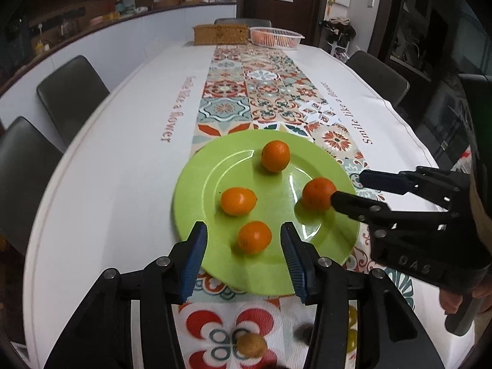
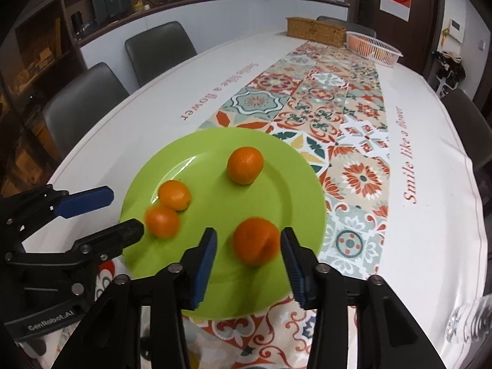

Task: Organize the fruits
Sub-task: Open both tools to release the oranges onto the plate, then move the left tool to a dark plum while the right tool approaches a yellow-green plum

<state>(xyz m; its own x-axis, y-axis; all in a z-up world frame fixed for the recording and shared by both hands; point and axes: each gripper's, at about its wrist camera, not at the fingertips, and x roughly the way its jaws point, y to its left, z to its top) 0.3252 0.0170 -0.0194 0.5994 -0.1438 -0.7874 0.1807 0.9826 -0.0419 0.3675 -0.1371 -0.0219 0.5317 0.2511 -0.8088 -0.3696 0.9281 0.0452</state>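
A green plate [image 1: 215,215] [image 2: 292,190] holds several small oranges. In the left wrist view my left gripper [image 1: 244,240] is open, its fingers either side of the nearest orange [image 1: 254,236] without touching it. In the right wrist view my right gripper [image 2: 248,252] is open around another orange [image 2: 255,240], blurred, apart from both pads. That orange shows in the left wrist view [image 1: 318,196] by the right gripper [image 1: 347,186]. The left gripper shows at the left of the right wrist view [image 2: 126,212] beside its orange [image 2: 161,220].
A kiwi [image 1: 252,345] lies on the patterned runner below the left gripper. A wicker box [image 1: 220,33] and a white basket [image 1: 275,37] with orange fruit stand at the table's far end. Dark chairs [image 1: 72,92] line both sides. A glass object [image 2: 470,323] is at the right edge.
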